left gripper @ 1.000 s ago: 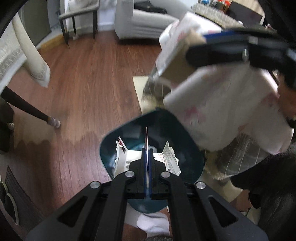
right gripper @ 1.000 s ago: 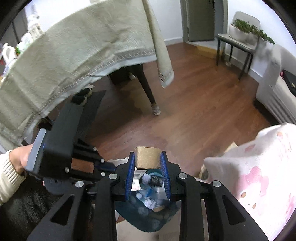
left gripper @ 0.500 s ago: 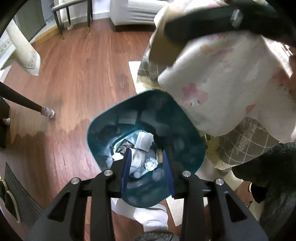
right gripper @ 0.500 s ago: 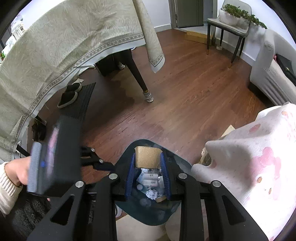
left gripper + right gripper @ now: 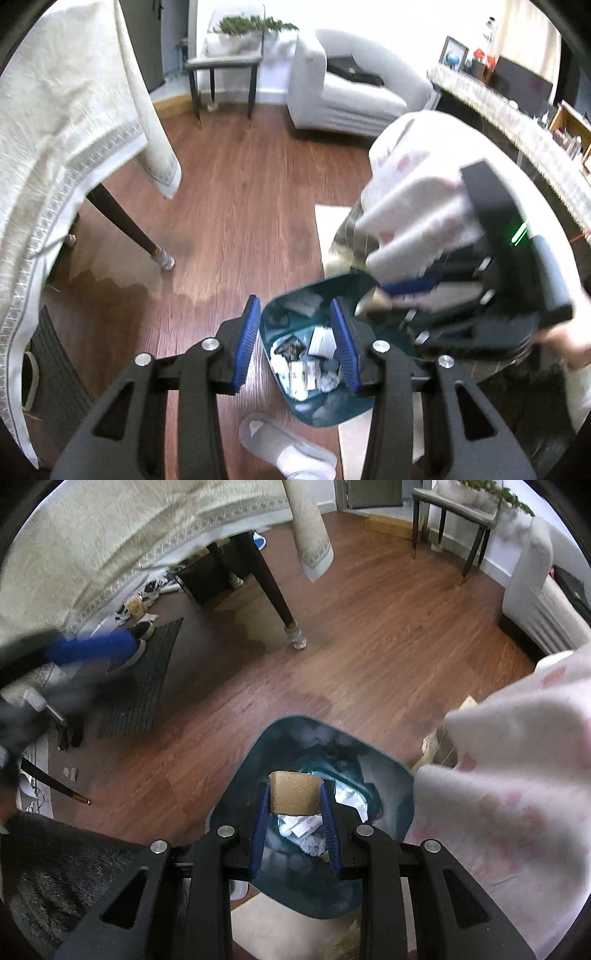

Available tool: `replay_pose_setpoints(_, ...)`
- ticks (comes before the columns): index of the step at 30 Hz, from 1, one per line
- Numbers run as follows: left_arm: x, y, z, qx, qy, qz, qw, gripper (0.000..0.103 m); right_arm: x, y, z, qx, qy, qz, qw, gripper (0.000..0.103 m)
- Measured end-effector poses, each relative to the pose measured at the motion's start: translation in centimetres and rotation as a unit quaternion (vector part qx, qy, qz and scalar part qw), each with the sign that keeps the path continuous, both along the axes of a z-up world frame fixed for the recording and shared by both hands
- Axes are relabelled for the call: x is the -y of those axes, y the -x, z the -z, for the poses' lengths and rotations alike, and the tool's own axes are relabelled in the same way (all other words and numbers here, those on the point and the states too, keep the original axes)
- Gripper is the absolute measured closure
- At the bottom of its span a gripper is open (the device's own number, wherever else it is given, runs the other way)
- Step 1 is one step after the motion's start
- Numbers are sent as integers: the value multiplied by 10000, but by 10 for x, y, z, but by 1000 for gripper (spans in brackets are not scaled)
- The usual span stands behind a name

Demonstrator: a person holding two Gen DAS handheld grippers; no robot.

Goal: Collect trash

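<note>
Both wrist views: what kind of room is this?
Most likely a home living room: white sofa, wood floor, cloth-covered table, slipper by the teal trash bin.

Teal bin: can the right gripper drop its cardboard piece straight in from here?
Probably yes. The right gripper holds the cardboard piece directly above the teal bin, whose mouth is open, nothing between them.

One bin (image 5: 391, 775), one cardboard piece (image 5: 293, 792), two tongs (image 5: 295, 339).
</note>
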State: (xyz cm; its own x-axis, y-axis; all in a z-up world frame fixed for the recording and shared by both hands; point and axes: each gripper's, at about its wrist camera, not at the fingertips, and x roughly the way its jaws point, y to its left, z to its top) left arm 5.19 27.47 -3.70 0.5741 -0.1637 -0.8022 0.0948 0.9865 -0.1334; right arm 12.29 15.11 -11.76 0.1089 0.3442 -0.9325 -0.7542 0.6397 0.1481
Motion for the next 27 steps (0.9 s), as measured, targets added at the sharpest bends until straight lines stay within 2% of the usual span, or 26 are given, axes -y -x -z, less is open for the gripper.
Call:
replay_pose_setpoints(6, 3, -1, -16, 211, 57, -139, 9997, 66, 2, 5, 37, -255, 142, 87, 9995, 75)
replay_pose_setpoints(9, 4, -3, -19, 243, 62, -230, 9994, 72, 4, 9, 60, -232, 384, 101, 9989, 75)
replay_pose_setpoints(13, 5, 0, -28, 330, 93, -240, 9991, 77, 4, 16, 77, -266, 601, 66, 9978, 75)
replay_pose_setpoints(17, 7, -1, -36, 411, 148, -270, 9987, 78, 4, 25, 84, -147, 756, 3, 9970, 74)
replay_pose_setpoints(18, 10, -2, -38, 427, 141, -298, 9985, 78, 6, 26, 84, -148, 732, 41, 9972, 66)
replay_pose_setpoints(19, 11, -3, -39, 441, 128, -332, 9984, 78, 7, 26, 84, -174, 713, 60, 9973, 48)
replay_pose_setpoints(20, 12, -4, -41, 460, 137, -363, 9982, 78, 8, 26, 85, -203, 675, 71, 9975, 40)
replay_pose_setpoints(23, 15, -5, -44, 505, 122, -436, 9977, 77, 14, 28, 76, -121, 550, 85, 9984, 38)
replay_pose_setpoints(27, 23, -5, -49, 640, -117, -531, 9965, 70, 20, 38, 36, 191, 160, 3, 9997, 38)
